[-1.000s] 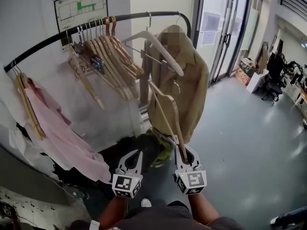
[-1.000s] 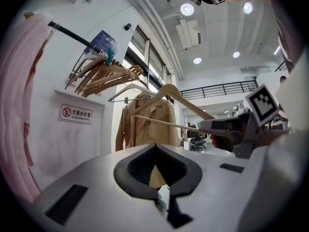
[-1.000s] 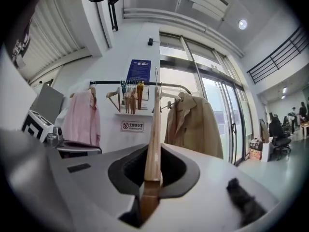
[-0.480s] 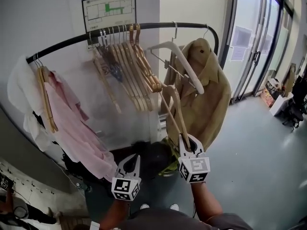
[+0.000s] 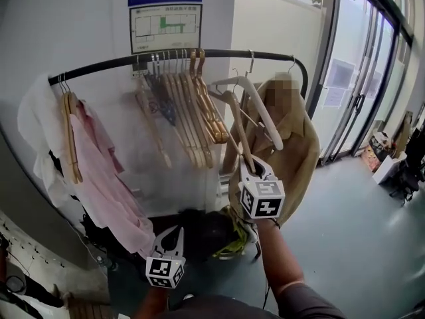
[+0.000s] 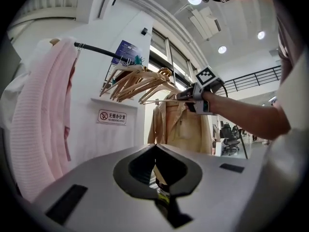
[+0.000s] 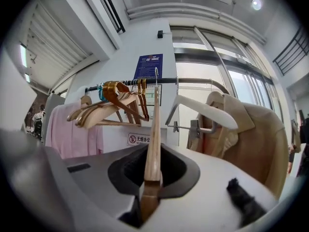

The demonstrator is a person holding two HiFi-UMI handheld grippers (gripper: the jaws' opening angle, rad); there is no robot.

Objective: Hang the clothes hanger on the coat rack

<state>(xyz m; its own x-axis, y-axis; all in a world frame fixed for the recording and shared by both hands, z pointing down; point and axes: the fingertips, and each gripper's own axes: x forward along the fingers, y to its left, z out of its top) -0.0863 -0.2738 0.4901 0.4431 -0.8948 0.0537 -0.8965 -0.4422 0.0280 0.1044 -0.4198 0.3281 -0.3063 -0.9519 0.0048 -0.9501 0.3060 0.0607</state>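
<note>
My right gripper [image 5: 254, 169] is shut on the lower end of a wooden hanger [image 5: 238, 126], held up just in front of the black rack bar [image 5: 106, 66]. In the right gripper view the hanger [image 7: 153, 144] runs straight up from between the jaws, and its metal hook [image 7: 156, 76] reaches the level of the bar [image 7: 203, 80]; whether it touches I cannot tell. My left gripper [image 5: 172, 234] hangs low and shut, with nothing in it. From the left gripper view the right gripper [image 6: 189, 95] shows beside the hanging clothes.
A bunch of wooden hangers [image 5: 189, 111] fills the bar's middle. A white hanger [image 5: 255, 105] and a beige coat [image 5: 295, 151] hang at its right end. A pink garment [image 5: 99, 178] hangs at the left. Dark items lie on the floor [image 5: 206, 228] below.
My right gripper has risen and gone toward the rack bar with the wooden hanger still in it. The left gripper has stayed low, drifting slightly.
</note>
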